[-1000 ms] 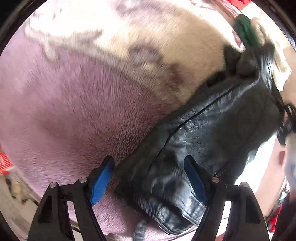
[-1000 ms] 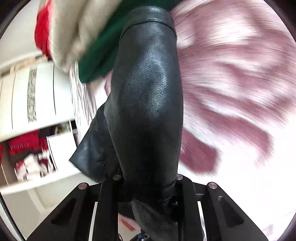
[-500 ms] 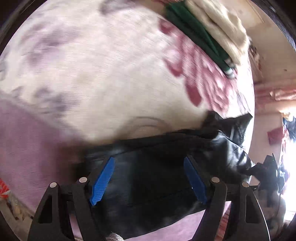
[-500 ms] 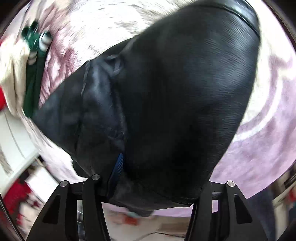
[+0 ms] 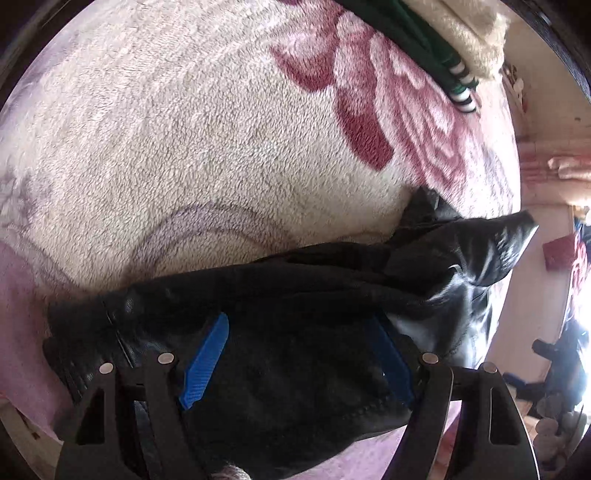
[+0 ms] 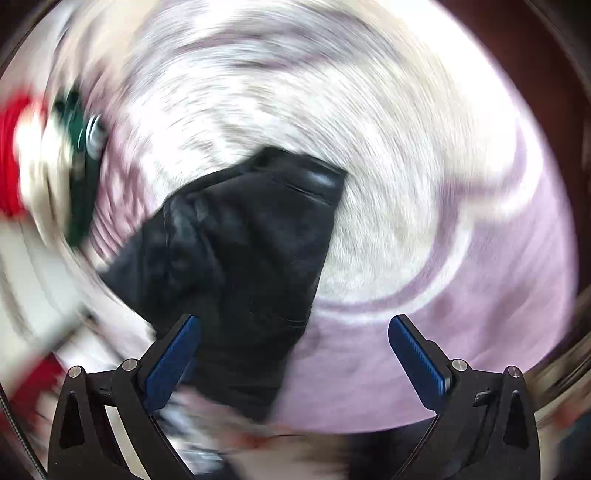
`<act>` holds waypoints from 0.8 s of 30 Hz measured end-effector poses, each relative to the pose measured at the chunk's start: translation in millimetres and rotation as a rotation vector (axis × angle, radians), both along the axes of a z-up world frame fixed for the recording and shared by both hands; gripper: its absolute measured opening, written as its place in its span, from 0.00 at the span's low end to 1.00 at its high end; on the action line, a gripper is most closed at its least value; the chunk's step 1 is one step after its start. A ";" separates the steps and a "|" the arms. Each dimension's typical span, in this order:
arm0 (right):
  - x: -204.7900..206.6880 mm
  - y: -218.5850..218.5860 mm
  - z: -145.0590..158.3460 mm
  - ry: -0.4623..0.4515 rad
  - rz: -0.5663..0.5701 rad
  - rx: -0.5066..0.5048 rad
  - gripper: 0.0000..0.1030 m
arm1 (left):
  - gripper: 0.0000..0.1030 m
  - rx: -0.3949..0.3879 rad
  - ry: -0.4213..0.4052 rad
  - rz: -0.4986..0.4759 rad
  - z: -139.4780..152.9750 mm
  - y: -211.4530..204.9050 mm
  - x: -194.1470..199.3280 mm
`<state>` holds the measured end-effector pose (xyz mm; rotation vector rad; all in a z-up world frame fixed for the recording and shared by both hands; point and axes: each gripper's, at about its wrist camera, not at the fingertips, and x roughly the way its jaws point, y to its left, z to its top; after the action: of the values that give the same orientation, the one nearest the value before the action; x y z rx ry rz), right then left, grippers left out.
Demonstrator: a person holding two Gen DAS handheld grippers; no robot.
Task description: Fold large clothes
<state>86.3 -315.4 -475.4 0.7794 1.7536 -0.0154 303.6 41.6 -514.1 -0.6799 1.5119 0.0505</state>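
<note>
A black leather jacket lies bunched on a fluffy cream, pink and maroon blanket. My left gripper hovers close over the jacket, open, its blue pads apart with leather under and between them but not pinched. In the blurred right wrist view the jacket lies on the blanket, down and left of centre. My right gripper is above it with jaws opening wide. Its left pad is over the jacket's edge and its right pad over bare blanket, and nothing is pressed between them.
A stack of folded clothes lies at the blanket's far edge: a green garment under a cream one. In the right wrist view the green garment and something red blur at the left. Room furniture shows beyond the bed's right side.
The right gripper let go of the black sleeve it was shut on and opened wide, and the jacket now lies below it. The left gripper slid across the blanket with its jaws unchanged.
</note>
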 end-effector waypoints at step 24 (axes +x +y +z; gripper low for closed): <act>78.1 264.4 14.8 -0.265 0.896 -0.020 0.18 | 0.74 0.246 0.101 0.146 20.9 36.8 -44.6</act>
<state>164.5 -51.1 -460.6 -0.0711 1.7015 0.6390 259.0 78.4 -493.2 -0.5946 1.5191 0.3809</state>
